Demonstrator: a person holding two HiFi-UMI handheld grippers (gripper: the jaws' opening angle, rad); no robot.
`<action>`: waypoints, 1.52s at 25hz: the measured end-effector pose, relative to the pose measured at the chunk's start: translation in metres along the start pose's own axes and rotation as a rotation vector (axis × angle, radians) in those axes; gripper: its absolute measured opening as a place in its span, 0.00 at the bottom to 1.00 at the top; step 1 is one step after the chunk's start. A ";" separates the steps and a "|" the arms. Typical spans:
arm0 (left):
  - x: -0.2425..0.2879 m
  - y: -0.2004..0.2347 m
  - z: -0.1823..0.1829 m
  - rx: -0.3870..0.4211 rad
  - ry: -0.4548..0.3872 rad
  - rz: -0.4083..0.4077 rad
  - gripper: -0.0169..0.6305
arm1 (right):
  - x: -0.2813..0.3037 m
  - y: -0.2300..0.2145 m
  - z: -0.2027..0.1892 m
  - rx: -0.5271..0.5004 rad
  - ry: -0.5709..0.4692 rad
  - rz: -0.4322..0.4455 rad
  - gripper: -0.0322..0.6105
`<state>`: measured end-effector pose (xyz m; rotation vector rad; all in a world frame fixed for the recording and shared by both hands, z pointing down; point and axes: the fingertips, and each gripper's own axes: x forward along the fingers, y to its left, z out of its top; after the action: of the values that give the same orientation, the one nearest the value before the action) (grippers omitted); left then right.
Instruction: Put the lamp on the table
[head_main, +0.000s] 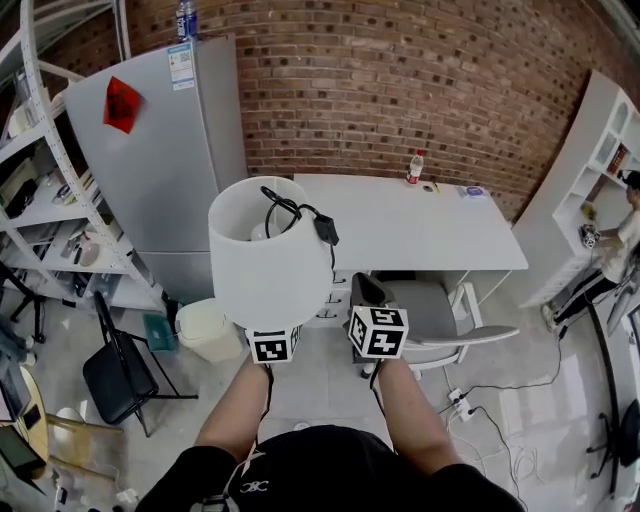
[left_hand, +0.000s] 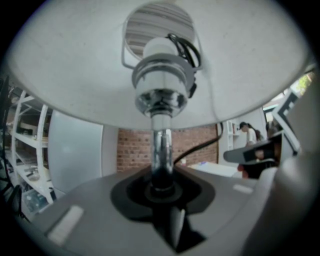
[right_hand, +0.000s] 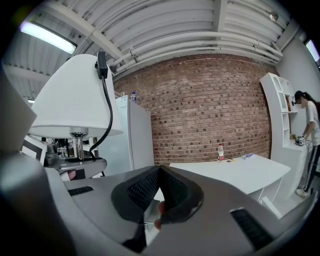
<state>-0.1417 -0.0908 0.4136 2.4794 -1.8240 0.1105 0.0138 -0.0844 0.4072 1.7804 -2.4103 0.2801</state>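
Above the floor in front of the person, well short of the desk (head_main: 420, 235), the lamp (head_main: 268, 255) is carried upright, with the left gripper (left_hand: 162, 186) clamped on its chrome stem (left_hand: 161, 145) just under the shade. The right gripper (right_hand: 160, 172) is closed on nothing and rides beside it. To finish well, the lamp should probably stay vertical on the way forward and come down on the bare near half of the desk, with the base flat before the grip loosens. The black cord (head_main: 292, 210), bundled in the top of the shade, could slip out and snag. A grey office chair (head_main: 445, 320) stands between the person and the desk edge and calls for a reach over it or a step around. A bottle (head_main: 414, 166) and small items sit at the far edge, out of the way. A fridge (head_main: 165, 150), a pale bin (head_main: 208, 328) and a black folding chair (head_main: 120, 372) stand to the left.
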 end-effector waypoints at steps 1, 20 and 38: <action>0.006 0.004 -0.001 0.000 0.004 -0.004 0.17 | 0.005 -0.001 -0.001 0.004 0.004 -0.007 0.03; 0.130 0.036 -0.023 0.015 0.051 -0.036 0.17 | 0.124 -0.048 -0.002 0.035 0.035 -0.027 0.03; 0.352 0.036 -0.045 0.006 0.093 -0.044 0.17 | 0.277 -0.178 -0.009 0.056 0.142 -0.041 0.03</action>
<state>-0.0725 -0.4315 0.4922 2.4717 -1.7354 0.2256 0.1018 -0.3912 0.4883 1.7659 -2.2869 0.4569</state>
